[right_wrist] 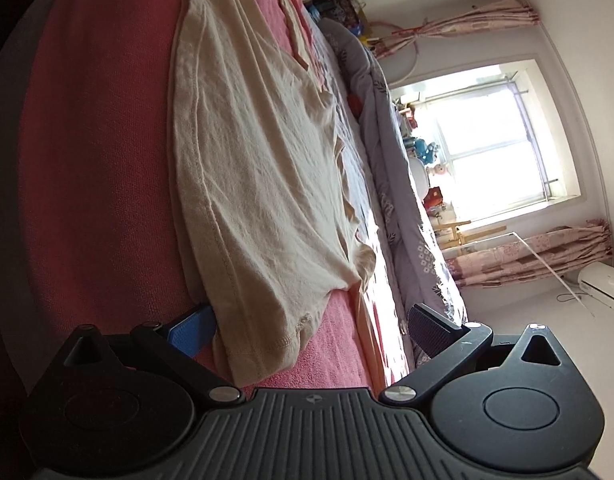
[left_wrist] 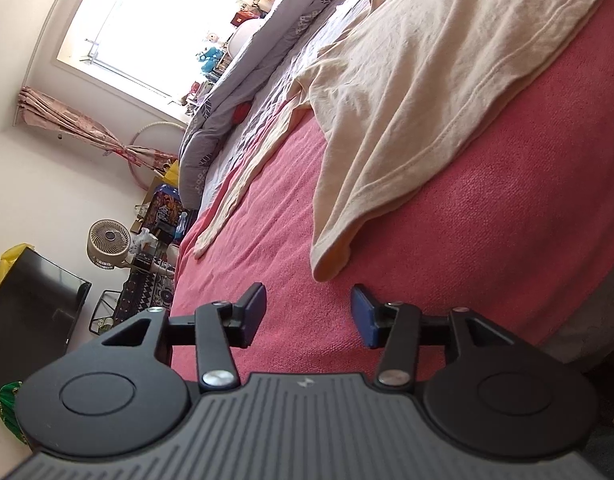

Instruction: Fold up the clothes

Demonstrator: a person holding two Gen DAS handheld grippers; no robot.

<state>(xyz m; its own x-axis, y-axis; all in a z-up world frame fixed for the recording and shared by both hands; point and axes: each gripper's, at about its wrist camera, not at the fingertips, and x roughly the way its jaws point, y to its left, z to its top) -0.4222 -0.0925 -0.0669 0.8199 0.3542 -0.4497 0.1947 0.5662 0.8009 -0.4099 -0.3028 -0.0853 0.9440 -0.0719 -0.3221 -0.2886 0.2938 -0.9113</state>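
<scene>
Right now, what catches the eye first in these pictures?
A cream shirt lies spread on a pink blanket covering the bed. Behind it a bright window glares beyond a grey quilt. Up close, the left hand-held gripper stands open, empty, just short of the shirt's corner.

Cream T-shirt [left_wrist: 407, 92]: thin soft cotton-like knit, matt, creased, stitched hems. Pink bed cover [left_wrist: 487, 208]: coarse looped terry-like cloth, matt. My left gripper [left_wrist: 307, 314]: matt black plastic, bright metal rivets, ribbed grey body, blue textured rubbery pads on the fingers [left_wrist: 363, 312].
</scene>
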